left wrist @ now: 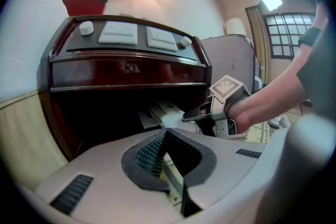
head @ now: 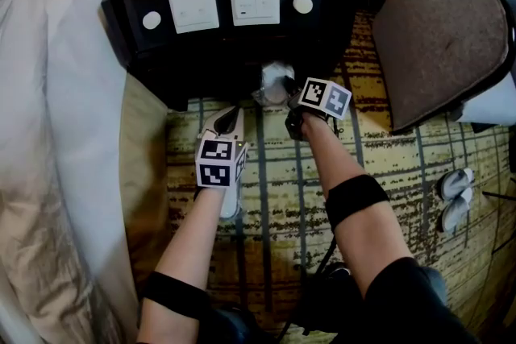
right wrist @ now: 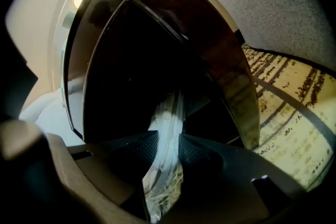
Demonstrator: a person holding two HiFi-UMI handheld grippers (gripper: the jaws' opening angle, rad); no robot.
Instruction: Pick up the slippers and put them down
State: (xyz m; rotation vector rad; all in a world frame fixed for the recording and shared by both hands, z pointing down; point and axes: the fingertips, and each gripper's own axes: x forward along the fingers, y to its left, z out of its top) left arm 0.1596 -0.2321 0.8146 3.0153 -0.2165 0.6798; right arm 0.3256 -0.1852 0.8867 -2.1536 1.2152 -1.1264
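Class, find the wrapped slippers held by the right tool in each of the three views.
Head view: wrapped slippers centre, at the foot of the cabinet.
Left gripper view: wrapped slippers centre, at the cabinet's dark opening.
Right gripper view: wrapped slippers bottom centre, between the jaws.
Shared landmark: the cabinet.

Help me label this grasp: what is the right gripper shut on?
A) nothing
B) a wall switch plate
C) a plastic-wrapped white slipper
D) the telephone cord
C: the right gripper view shows its jaws pressed on a plastic-wrapped slipper at the dark nightstand's lower opening.
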